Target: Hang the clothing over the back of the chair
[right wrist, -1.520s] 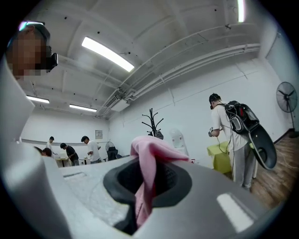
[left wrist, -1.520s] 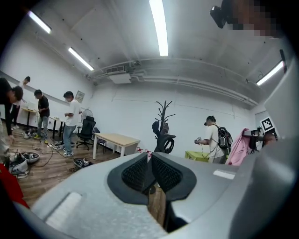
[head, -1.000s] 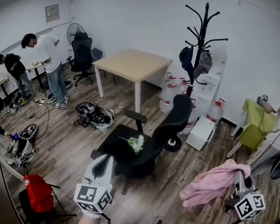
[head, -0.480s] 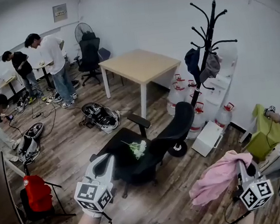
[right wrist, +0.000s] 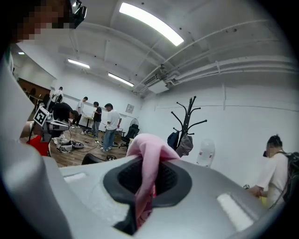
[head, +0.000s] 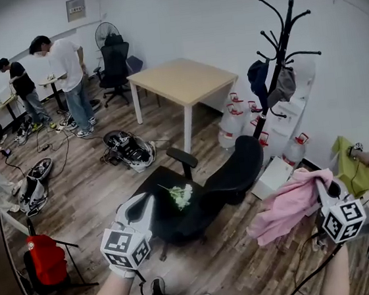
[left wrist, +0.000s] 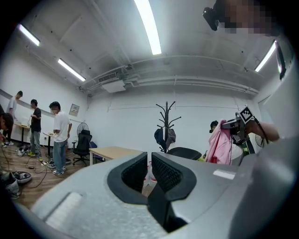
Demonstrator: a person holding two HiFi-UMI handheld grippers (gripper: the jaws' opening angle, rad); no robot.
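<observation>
Clothing point(head: 289, 205) aslant, down-left from right tongs point(head: 321, 185)

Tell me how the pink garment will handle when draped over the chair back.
Probably floppy: the garment sags in folds from the right hand-held gripper, pinched at one spot. Likely light, since one small pinch carries it. It should drape over the chair back, though it may slide off that smooth curve.

clothing point(head: 290, 204): soft matt cloth | chair point(head: 239, 164): matt upholstery | floor point(head: 83, 188): wood planks | table point(head: 183, 81): smooth pale wood
</observation>
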